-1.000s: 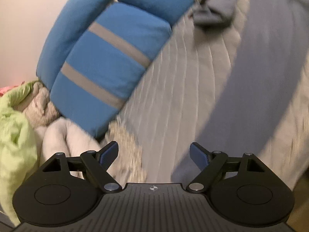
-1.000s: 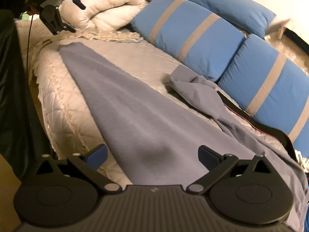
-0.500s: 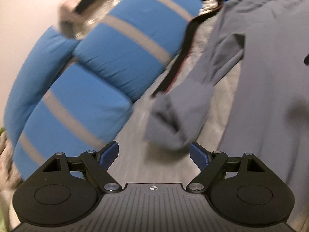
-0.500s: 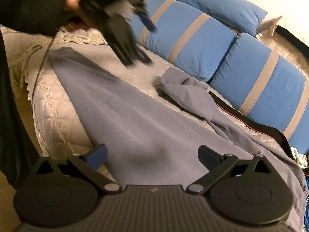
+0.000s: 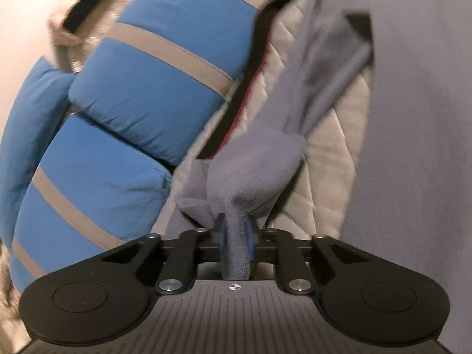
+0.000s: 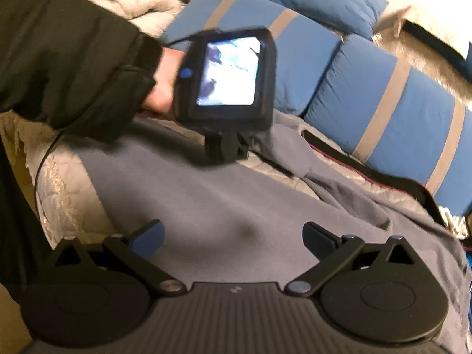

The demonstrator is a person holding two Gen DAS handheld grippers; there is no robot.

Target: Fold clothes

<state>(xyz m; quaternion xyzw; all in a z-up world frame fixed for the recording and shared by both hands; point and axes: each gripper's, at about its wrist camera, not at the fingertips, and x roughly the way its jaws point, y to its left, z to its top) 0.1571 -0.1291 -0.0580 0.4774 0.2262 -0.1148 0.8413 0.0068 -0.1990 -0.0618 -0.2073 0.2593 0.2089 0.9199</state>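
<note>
Two tongs differ: the left tongs (image 5: 235, 237) are clamped on the grey sleeve (image 5: 259, 159), while the right tongs (image 6: 233, 237) hover spread wide above the grey garment (image 6: 206, 206).

Quilted bed (image 5: 333, 153), blue striped pillows (image 5: 153, 88), pale wall (image 5: 26, 14).

Between the blue pads of the left gripper (image 5: 235, 240) sits a fold of soft, matt grey fleece-like cloth, the cuff of a sleeve (image 5: 259, 162); the gripper's body is matt black plastic, ribbed, with small shiny metal pivot pins. Beyond and left of it lie blue fabric cushions (image 5: 153, 67) with smooth grey stripes, on a cream quilted bedcover (image 5: 333, 147) with a slight sheen. Under the right gripper (image 6: 233, 237), same matt plastic, the grey garment (image 6: 206, 200) spreads smooth and dull.
</note>
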